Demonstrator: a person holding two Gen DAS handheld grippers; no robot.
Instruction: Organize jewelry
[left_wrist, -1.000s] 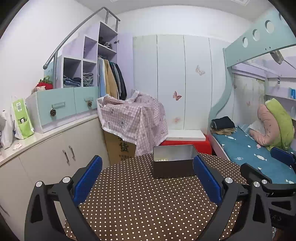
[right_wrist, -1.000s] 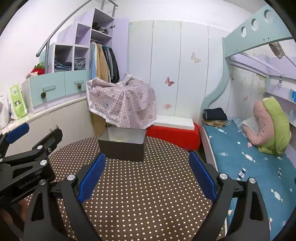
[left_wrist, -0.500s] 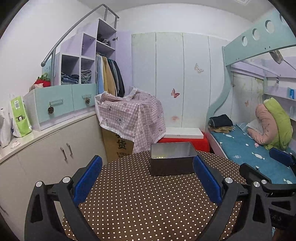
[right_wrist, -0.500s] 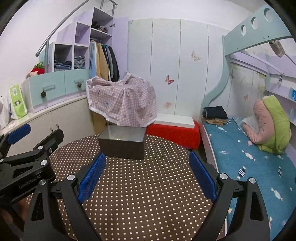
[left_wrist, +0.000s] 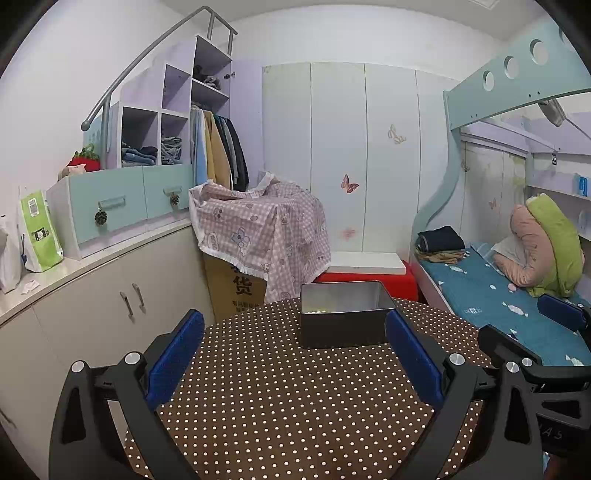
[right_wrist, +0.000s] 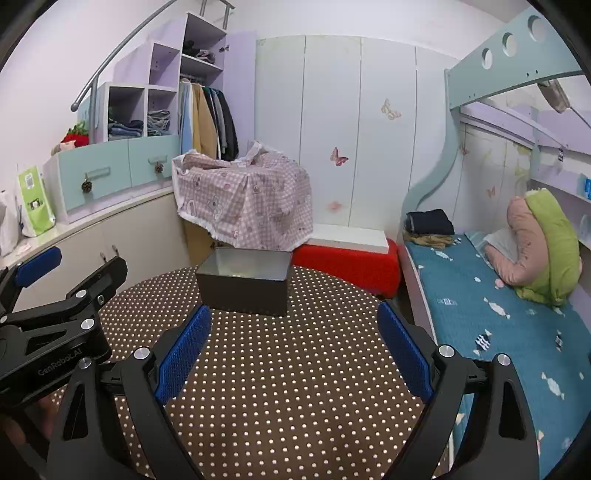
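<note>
Both the left gripper (left_wrist: 293, 354) and right gripper (right_wrist: 293, 349) hold their jaws apart and empty above the brown polka-dot counter (left_wrist: 288, 398), an open dark rectangular metal tin (left_wrist: 343, 319) just ahead.

A child's bedroom: bunk bed (left_wrist: 480, 280), butterfly wardrobe (left_wrist: 354, 155).

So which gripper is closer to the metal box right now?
Left, though not by much. The left gripper points straight at the metal box; the right gripper hangs back, box ahead-left.

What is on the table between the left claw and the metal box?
Nothing: in the left wrist view only bare polka-dot tablecloth lies between the open left claw and the metal box. The right wrist view shows the same bare stretch.
</note>
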